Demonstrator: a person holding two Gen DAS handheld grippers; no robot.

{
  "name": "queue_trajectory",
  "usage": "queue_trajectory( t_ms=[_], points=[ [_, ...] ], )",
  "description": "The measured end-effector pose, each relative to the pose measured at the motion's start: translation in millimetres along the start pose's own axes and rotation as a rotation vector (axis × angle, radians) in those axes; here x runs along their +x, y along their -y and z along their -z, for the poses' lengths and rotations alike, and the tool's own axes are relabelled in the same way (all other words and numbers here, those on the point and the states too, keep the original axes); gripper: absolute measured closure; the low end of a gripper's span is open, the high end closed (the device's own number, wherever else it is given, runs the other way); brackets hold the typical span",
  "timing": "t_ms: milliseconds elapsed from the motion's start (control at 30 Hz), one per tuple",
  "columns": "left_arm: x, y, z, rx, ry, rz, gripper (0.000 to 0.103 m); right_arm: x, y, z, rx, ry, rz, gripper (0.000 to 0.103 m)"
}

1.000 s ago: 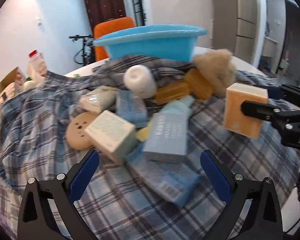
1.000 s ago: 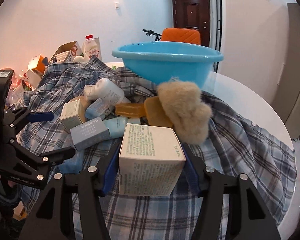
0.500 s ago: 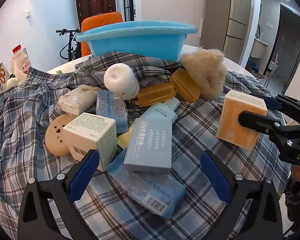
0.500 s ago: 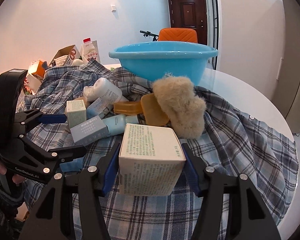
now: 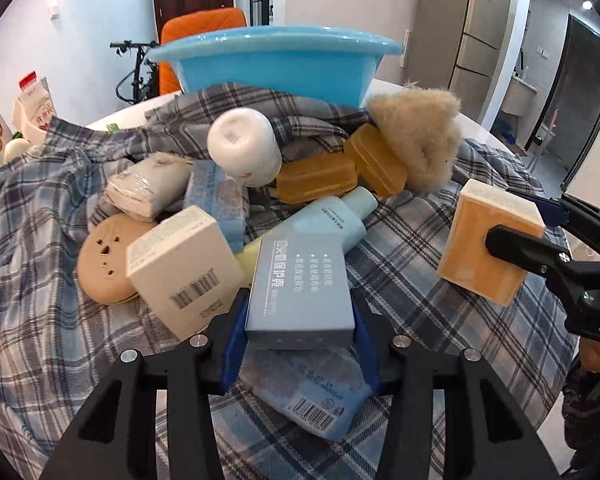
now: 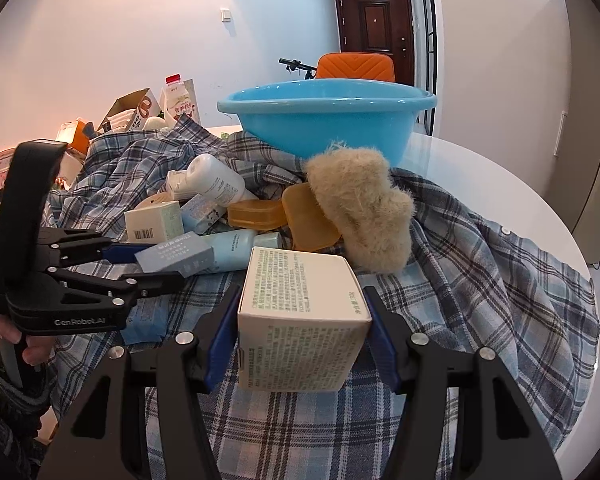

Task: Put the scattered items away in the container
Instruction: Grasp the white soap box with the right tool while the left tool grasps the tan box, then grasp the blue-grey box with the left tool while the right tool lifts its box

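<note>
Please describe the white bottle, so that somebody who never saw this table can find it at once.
Start at the blue basin at the far side of the plaid cloth. Just in front of it, on top of the pile, lies the white bottle. It is the only round white thing there; its neighbours are boxes and amber soap bars.

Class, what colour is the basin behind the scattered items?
Bright blue basin, clearest in the right wrist view.

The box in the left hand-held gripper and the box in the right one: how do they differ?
The grey-blue box is flat and slim; the cream box is chunky, nearly cubic. The grey-blue box bears a few lines of white lettering; the cream box is covered in fine print. The left hand-held gripper is closing on its box amid the pile; the right hand-held gripper holds its box apart. Both are cardboard cartons.
</note>
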State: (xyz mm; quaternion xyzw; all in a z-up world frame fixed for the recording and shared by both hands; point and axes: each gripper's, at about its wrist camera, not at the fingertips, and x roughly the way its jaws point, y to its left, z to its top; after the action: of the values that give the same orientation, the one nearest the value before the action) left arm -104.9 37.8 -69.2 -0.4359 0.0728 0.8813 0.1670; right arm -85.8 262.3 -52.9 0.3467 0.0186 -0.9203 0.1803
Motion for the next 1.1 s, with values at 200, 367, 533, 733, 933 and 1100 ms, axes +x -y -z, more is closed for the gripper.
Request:
queue_trajectory(
  t_ms=[200,367,533,733,933,1100],
  points=[
    [-5,1,1,0.008,0.005,-0.014,0.053,-4,3,-1,0.017,0.006,0.011,0.045],
    [-18,4,2,0.03,0.048,-0.066,0.053,-14,-1,-4,0.003,0.023,0.021,0.045],
    [-25,3,3,0.013,0.057,-0.077,0.053,-21,-4,-6,-0.002,0.027,0.027,0.045],
    [-38,1,-3,0.007,0.063,-0.095,0.053,-31,-10,-15,-0.048,0.027,0.054,0.045],
    [-51,-7,-3,0.014,0.062,-0.145,0.053,-48,-9,-33,-0.052,0.077,0.078,0.045],
    [-68,-4,-14,0.05,0.095,-0.19,0.054,-67,-8,-64,-0.069,0.146,0.108,0.045]
  ],
)
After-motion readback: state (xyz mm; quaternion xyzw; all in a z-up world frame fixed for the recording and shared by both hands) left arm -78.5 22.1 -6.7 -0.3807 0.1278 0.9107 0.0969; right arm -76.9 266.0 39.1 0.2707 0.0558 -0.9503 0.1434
